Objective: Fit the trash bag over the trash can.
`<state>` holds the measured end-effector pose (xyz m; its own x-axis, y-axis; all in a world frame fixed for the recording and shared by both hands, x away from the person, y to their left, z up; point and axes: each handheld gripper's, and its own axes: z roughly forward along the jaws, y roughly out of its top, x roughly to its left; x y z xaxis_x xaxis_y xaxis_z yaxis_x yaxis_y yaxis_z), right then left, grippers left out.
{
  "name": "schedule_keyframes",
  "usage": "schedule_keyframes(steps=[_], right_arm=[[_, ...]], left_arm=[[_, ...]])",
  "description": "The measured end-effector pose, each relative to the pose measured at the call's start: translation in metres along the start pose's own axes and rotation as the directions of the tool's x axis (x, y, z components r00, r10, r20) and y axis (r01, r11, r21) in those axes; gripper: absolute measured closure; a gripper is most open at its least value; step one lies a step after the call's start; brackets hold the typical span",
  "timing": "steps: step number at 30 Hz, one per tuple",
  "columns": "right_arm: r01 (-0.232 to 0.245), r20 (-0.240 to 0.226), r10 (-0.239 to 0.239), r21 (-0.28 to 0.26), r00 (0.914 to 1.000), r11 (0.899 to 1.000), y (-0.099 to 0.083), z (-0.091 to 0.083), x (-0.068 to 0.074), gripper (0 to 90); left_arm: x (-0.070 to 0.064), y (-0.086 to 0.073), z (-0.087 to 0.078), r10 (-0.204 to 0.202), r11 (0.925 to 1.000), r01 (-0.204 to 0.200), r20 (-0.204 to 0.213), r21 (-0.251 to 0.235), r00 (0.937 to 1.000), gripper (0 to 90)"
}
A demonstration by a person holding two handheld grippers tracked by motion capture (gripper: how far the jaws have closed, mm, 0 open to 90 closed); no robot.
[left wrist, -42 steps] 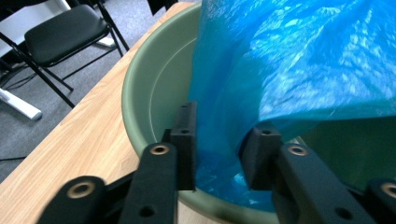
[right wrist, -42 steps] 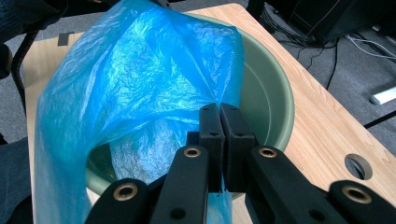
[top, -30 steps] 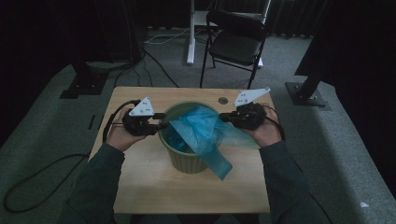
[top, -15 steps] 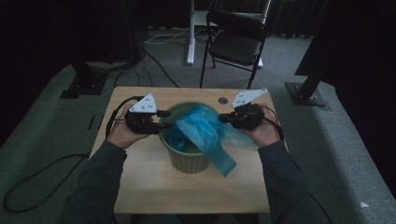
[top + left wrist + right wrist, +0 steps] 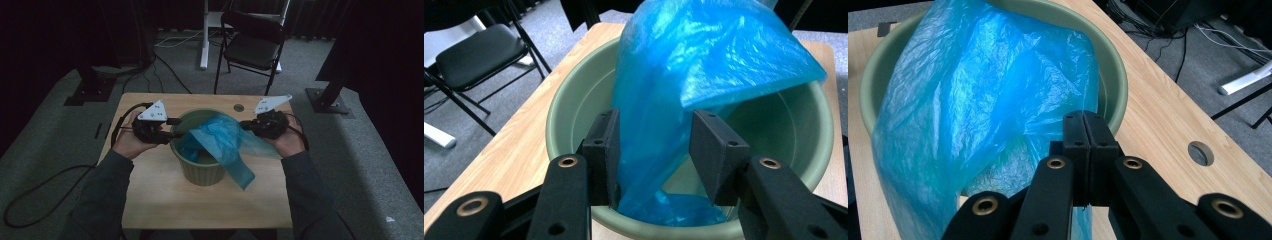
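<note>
Jaws of our left gripper [image 5: 651, 150] gape around the blue bag [image 5: 704, 75], our right gripper [image 5: 1086, 135] pinches it, hiding the bucket [image 5: 200, 172] floor.

bag [image 5: 973, 90]: thin crinkly glossy plastic | bin [image 5: 569, 105]: matt plastic | table [image 5: 1158, 120]: wood

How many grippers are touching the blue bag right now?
2: the right gripper is shut on the blue bag at the green bin's rim; the left gripper is open around it.
</note>
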<state>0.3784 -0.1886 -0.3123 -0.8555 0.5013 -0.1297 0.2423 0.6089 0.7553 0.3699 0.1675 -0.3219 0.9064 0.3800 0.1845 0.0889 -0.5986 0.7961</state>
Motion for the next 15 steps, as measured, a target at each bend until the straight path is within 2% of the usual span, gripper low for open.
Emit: schedule_keyframes(steps=[2,6,15], right_arm=[[0.005,-0.001,-0.005,0.003,1.0,1.0,0.002,0.003,0.001,89.4],[0.014,0.002,-0.014,0.009,0.9999,1.0,0.004,0.006,0.002,89.4],[0.054,-0.027,-0.054,-0.001,0.9982,0.999,0.016,0.012,0.01,89.4]], left_arm=[[0.0,0.002,-0.001,-0.001,0.9998,0.001,0.008,-0.018,1.0,55.4],[-0.002,0.007,0.001,0.009,0.9998,-0.009,0.012,-0.018,0.9999,55.5],[-0.007,0.027,0.018,0.033,0.9994,-0.033,0.062,-0.009,0.9975,54.4]])
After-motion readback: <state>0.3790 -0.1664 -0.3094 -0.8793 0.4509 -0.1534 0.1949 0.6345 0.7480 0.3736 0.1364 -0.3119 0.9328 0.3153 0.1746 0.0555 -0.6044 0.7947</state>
